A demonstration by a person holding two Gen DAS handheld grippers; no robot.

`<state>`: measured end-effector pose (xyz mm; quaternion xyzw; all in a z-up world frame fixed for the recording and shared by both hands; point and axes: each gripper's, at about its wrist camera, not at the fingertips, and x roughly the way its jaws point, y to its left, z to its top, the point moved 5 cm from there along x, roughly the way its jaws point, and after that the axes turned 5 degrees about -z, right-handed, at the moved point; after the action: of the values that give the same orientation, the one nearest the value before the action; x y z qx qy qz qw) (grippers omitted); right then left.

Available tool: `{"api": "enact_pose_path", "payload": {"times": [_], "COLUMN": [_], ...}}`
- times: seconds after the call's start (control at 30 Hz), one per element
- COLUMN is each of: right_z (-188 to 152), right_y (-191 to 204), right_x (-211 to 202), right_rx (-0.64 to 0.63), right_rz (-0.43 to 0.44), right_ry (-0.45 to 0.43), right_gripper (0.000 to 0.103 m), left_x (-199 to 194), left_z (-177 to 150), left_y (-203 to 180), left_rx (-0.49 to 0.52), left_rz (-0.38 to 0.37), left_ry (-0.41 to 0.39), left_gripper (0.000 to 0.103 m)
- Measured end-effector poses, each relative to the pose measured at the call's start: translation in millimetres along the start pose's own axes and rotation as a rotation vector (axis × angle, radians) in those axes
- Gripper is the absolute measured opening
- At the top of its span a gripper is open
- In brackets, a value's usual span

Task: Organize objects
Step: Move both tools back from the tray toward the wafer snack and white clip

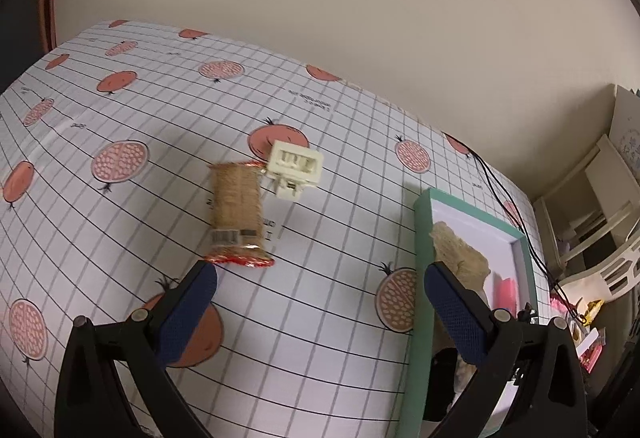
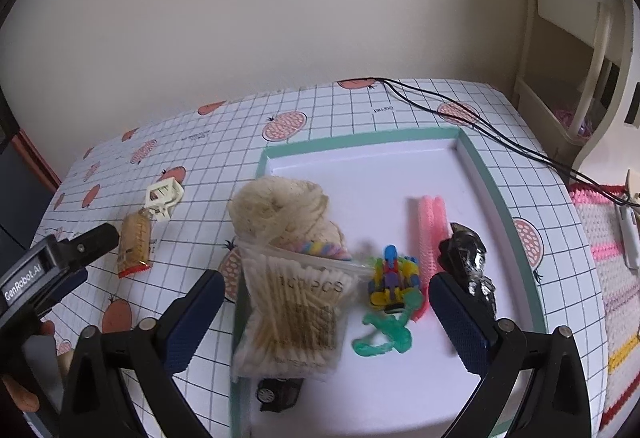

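Observation:
A cracker packet (image 1: 236, 209) with red ends lies on the gridded tablecloth, and a cream plastic clip (image 1: 296, 167) touches its far end. My left gripper (image 1: 320, 278) hovers open just short of the packet, holding nothing. In the right wrist view the packet (image 2: 136, 246) and clip (image 2: 164, 197) lie left of a green-rimmed tray (image 2: 360, 141). My right gripper (image 2: 326, 290) is open above the tray. A blurred bag of cotton swabs (image 2: 296, 318) sits between its fingers without touching them, by the tray's left wall.
The tray holds a beige loofah (image 2: 276, 209), pink curlers (image 2: 430, 234), a colourful toy (image 2: 394, 278), a green squiggle (image 2: 384, 334), a black foil object (image 2: 468, 258) and a toy car (image 2: 280, 392). Black cables (image 2: 460, 109) cross the far corner. A hand (image 2: 24, 378) holds the left gripper (image 2: 96, 256).

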<state>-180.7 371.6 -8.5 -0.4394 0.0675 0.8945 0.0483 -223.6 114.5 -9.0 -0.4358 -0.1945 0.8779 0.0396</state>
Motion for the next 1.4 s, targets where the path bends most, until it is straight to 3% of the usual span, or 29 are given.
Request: {"api": "enact_pose_path", "payload": {"times": [0.5,0.73,0.87,1.17,1.4], "right_z": [5,3,2,-3,-3], "right_y": [50,73,89,118,131], "right_x": [0,3,4,14,29], "right_rx": [-0.057,-0.057,-0.062,-0.099,-0.145], "right_rz": [0.034,0.061,0.083,0.115,0.112], "right_ry": [-0.034,-0.041,-0.047,-0.040,-0.021], "right_gripper": [0.103,0.103,0.103,0.103,0.103], "left_x": [-17,-20,-21,-6,13], "left_z": [18,27,31,30,29], "left_y": [49,66,78,78,85], "left_rx": [-0.070,-0.024,-0.049,-0.069,-0.053], "left_rz": [0.028,0.058,0.049,0.021,0.072], "left_ry": [-0.025,-0.042,-0.047,0.002,0.047], "left_gripper": [0.103,0.103,0.103,0.103,0.103]}}
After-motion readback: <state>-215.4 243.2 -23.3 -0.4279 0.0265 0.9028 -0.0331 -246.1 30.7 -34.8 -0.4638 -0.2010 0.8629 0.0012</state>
